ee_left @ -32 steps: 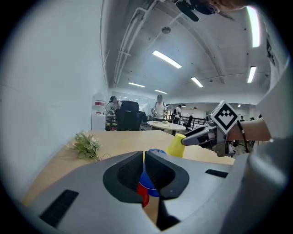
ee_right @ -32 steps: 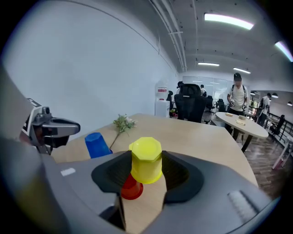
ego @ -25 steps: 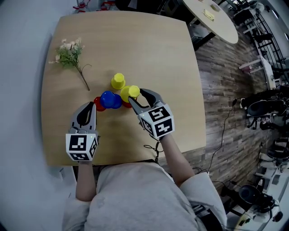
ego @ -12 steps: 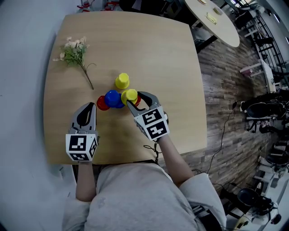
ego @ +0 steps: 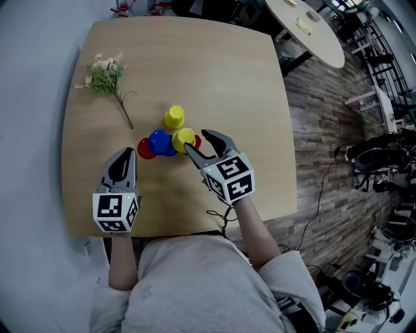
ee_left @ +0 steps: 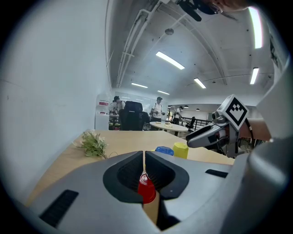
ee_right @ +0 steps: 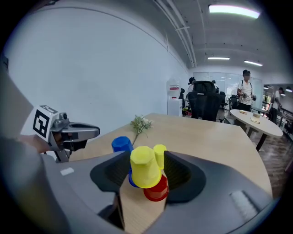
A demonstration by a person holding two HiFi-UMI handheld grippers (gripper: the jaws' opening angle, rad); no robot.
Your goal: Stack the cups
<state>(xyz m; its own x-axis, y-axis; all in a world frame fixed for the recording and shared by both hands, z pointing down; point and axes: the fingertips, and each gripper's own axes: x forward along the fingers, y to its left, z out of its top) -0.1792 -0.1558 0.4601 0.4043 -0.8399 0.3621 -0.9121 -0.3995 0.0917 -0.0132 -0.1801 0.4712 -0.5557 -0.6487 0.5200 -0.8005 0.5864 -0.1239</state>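
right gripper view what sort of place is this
Likely an open-plan office or lab: a round meeting table, black office chairs, ceiling strip lights, and people standing beyond the wooden table.

Bright, even light fills the room, coming from long ceiling strips [ee_left: 169, 60] overhead. One strip [ee_right: 233, 10] burns out to white glare in the right gripper view. The pale tabletop [ego: 214, 71] is lit flat in the head view, with only faint, soft shadows beside the cups [ego: 170, 140].

Both gripper views are fisheye: a black ring darkens the corners, and ceiling lines bow hard toward the rim. The grey shells of the left tongs [ee_left: 144, 155] and right tongs [ee_right: 145, 160] sit close to the lens and look slightly soft. The head view is sharp at centre, though the tabletop's edges bulge outward.
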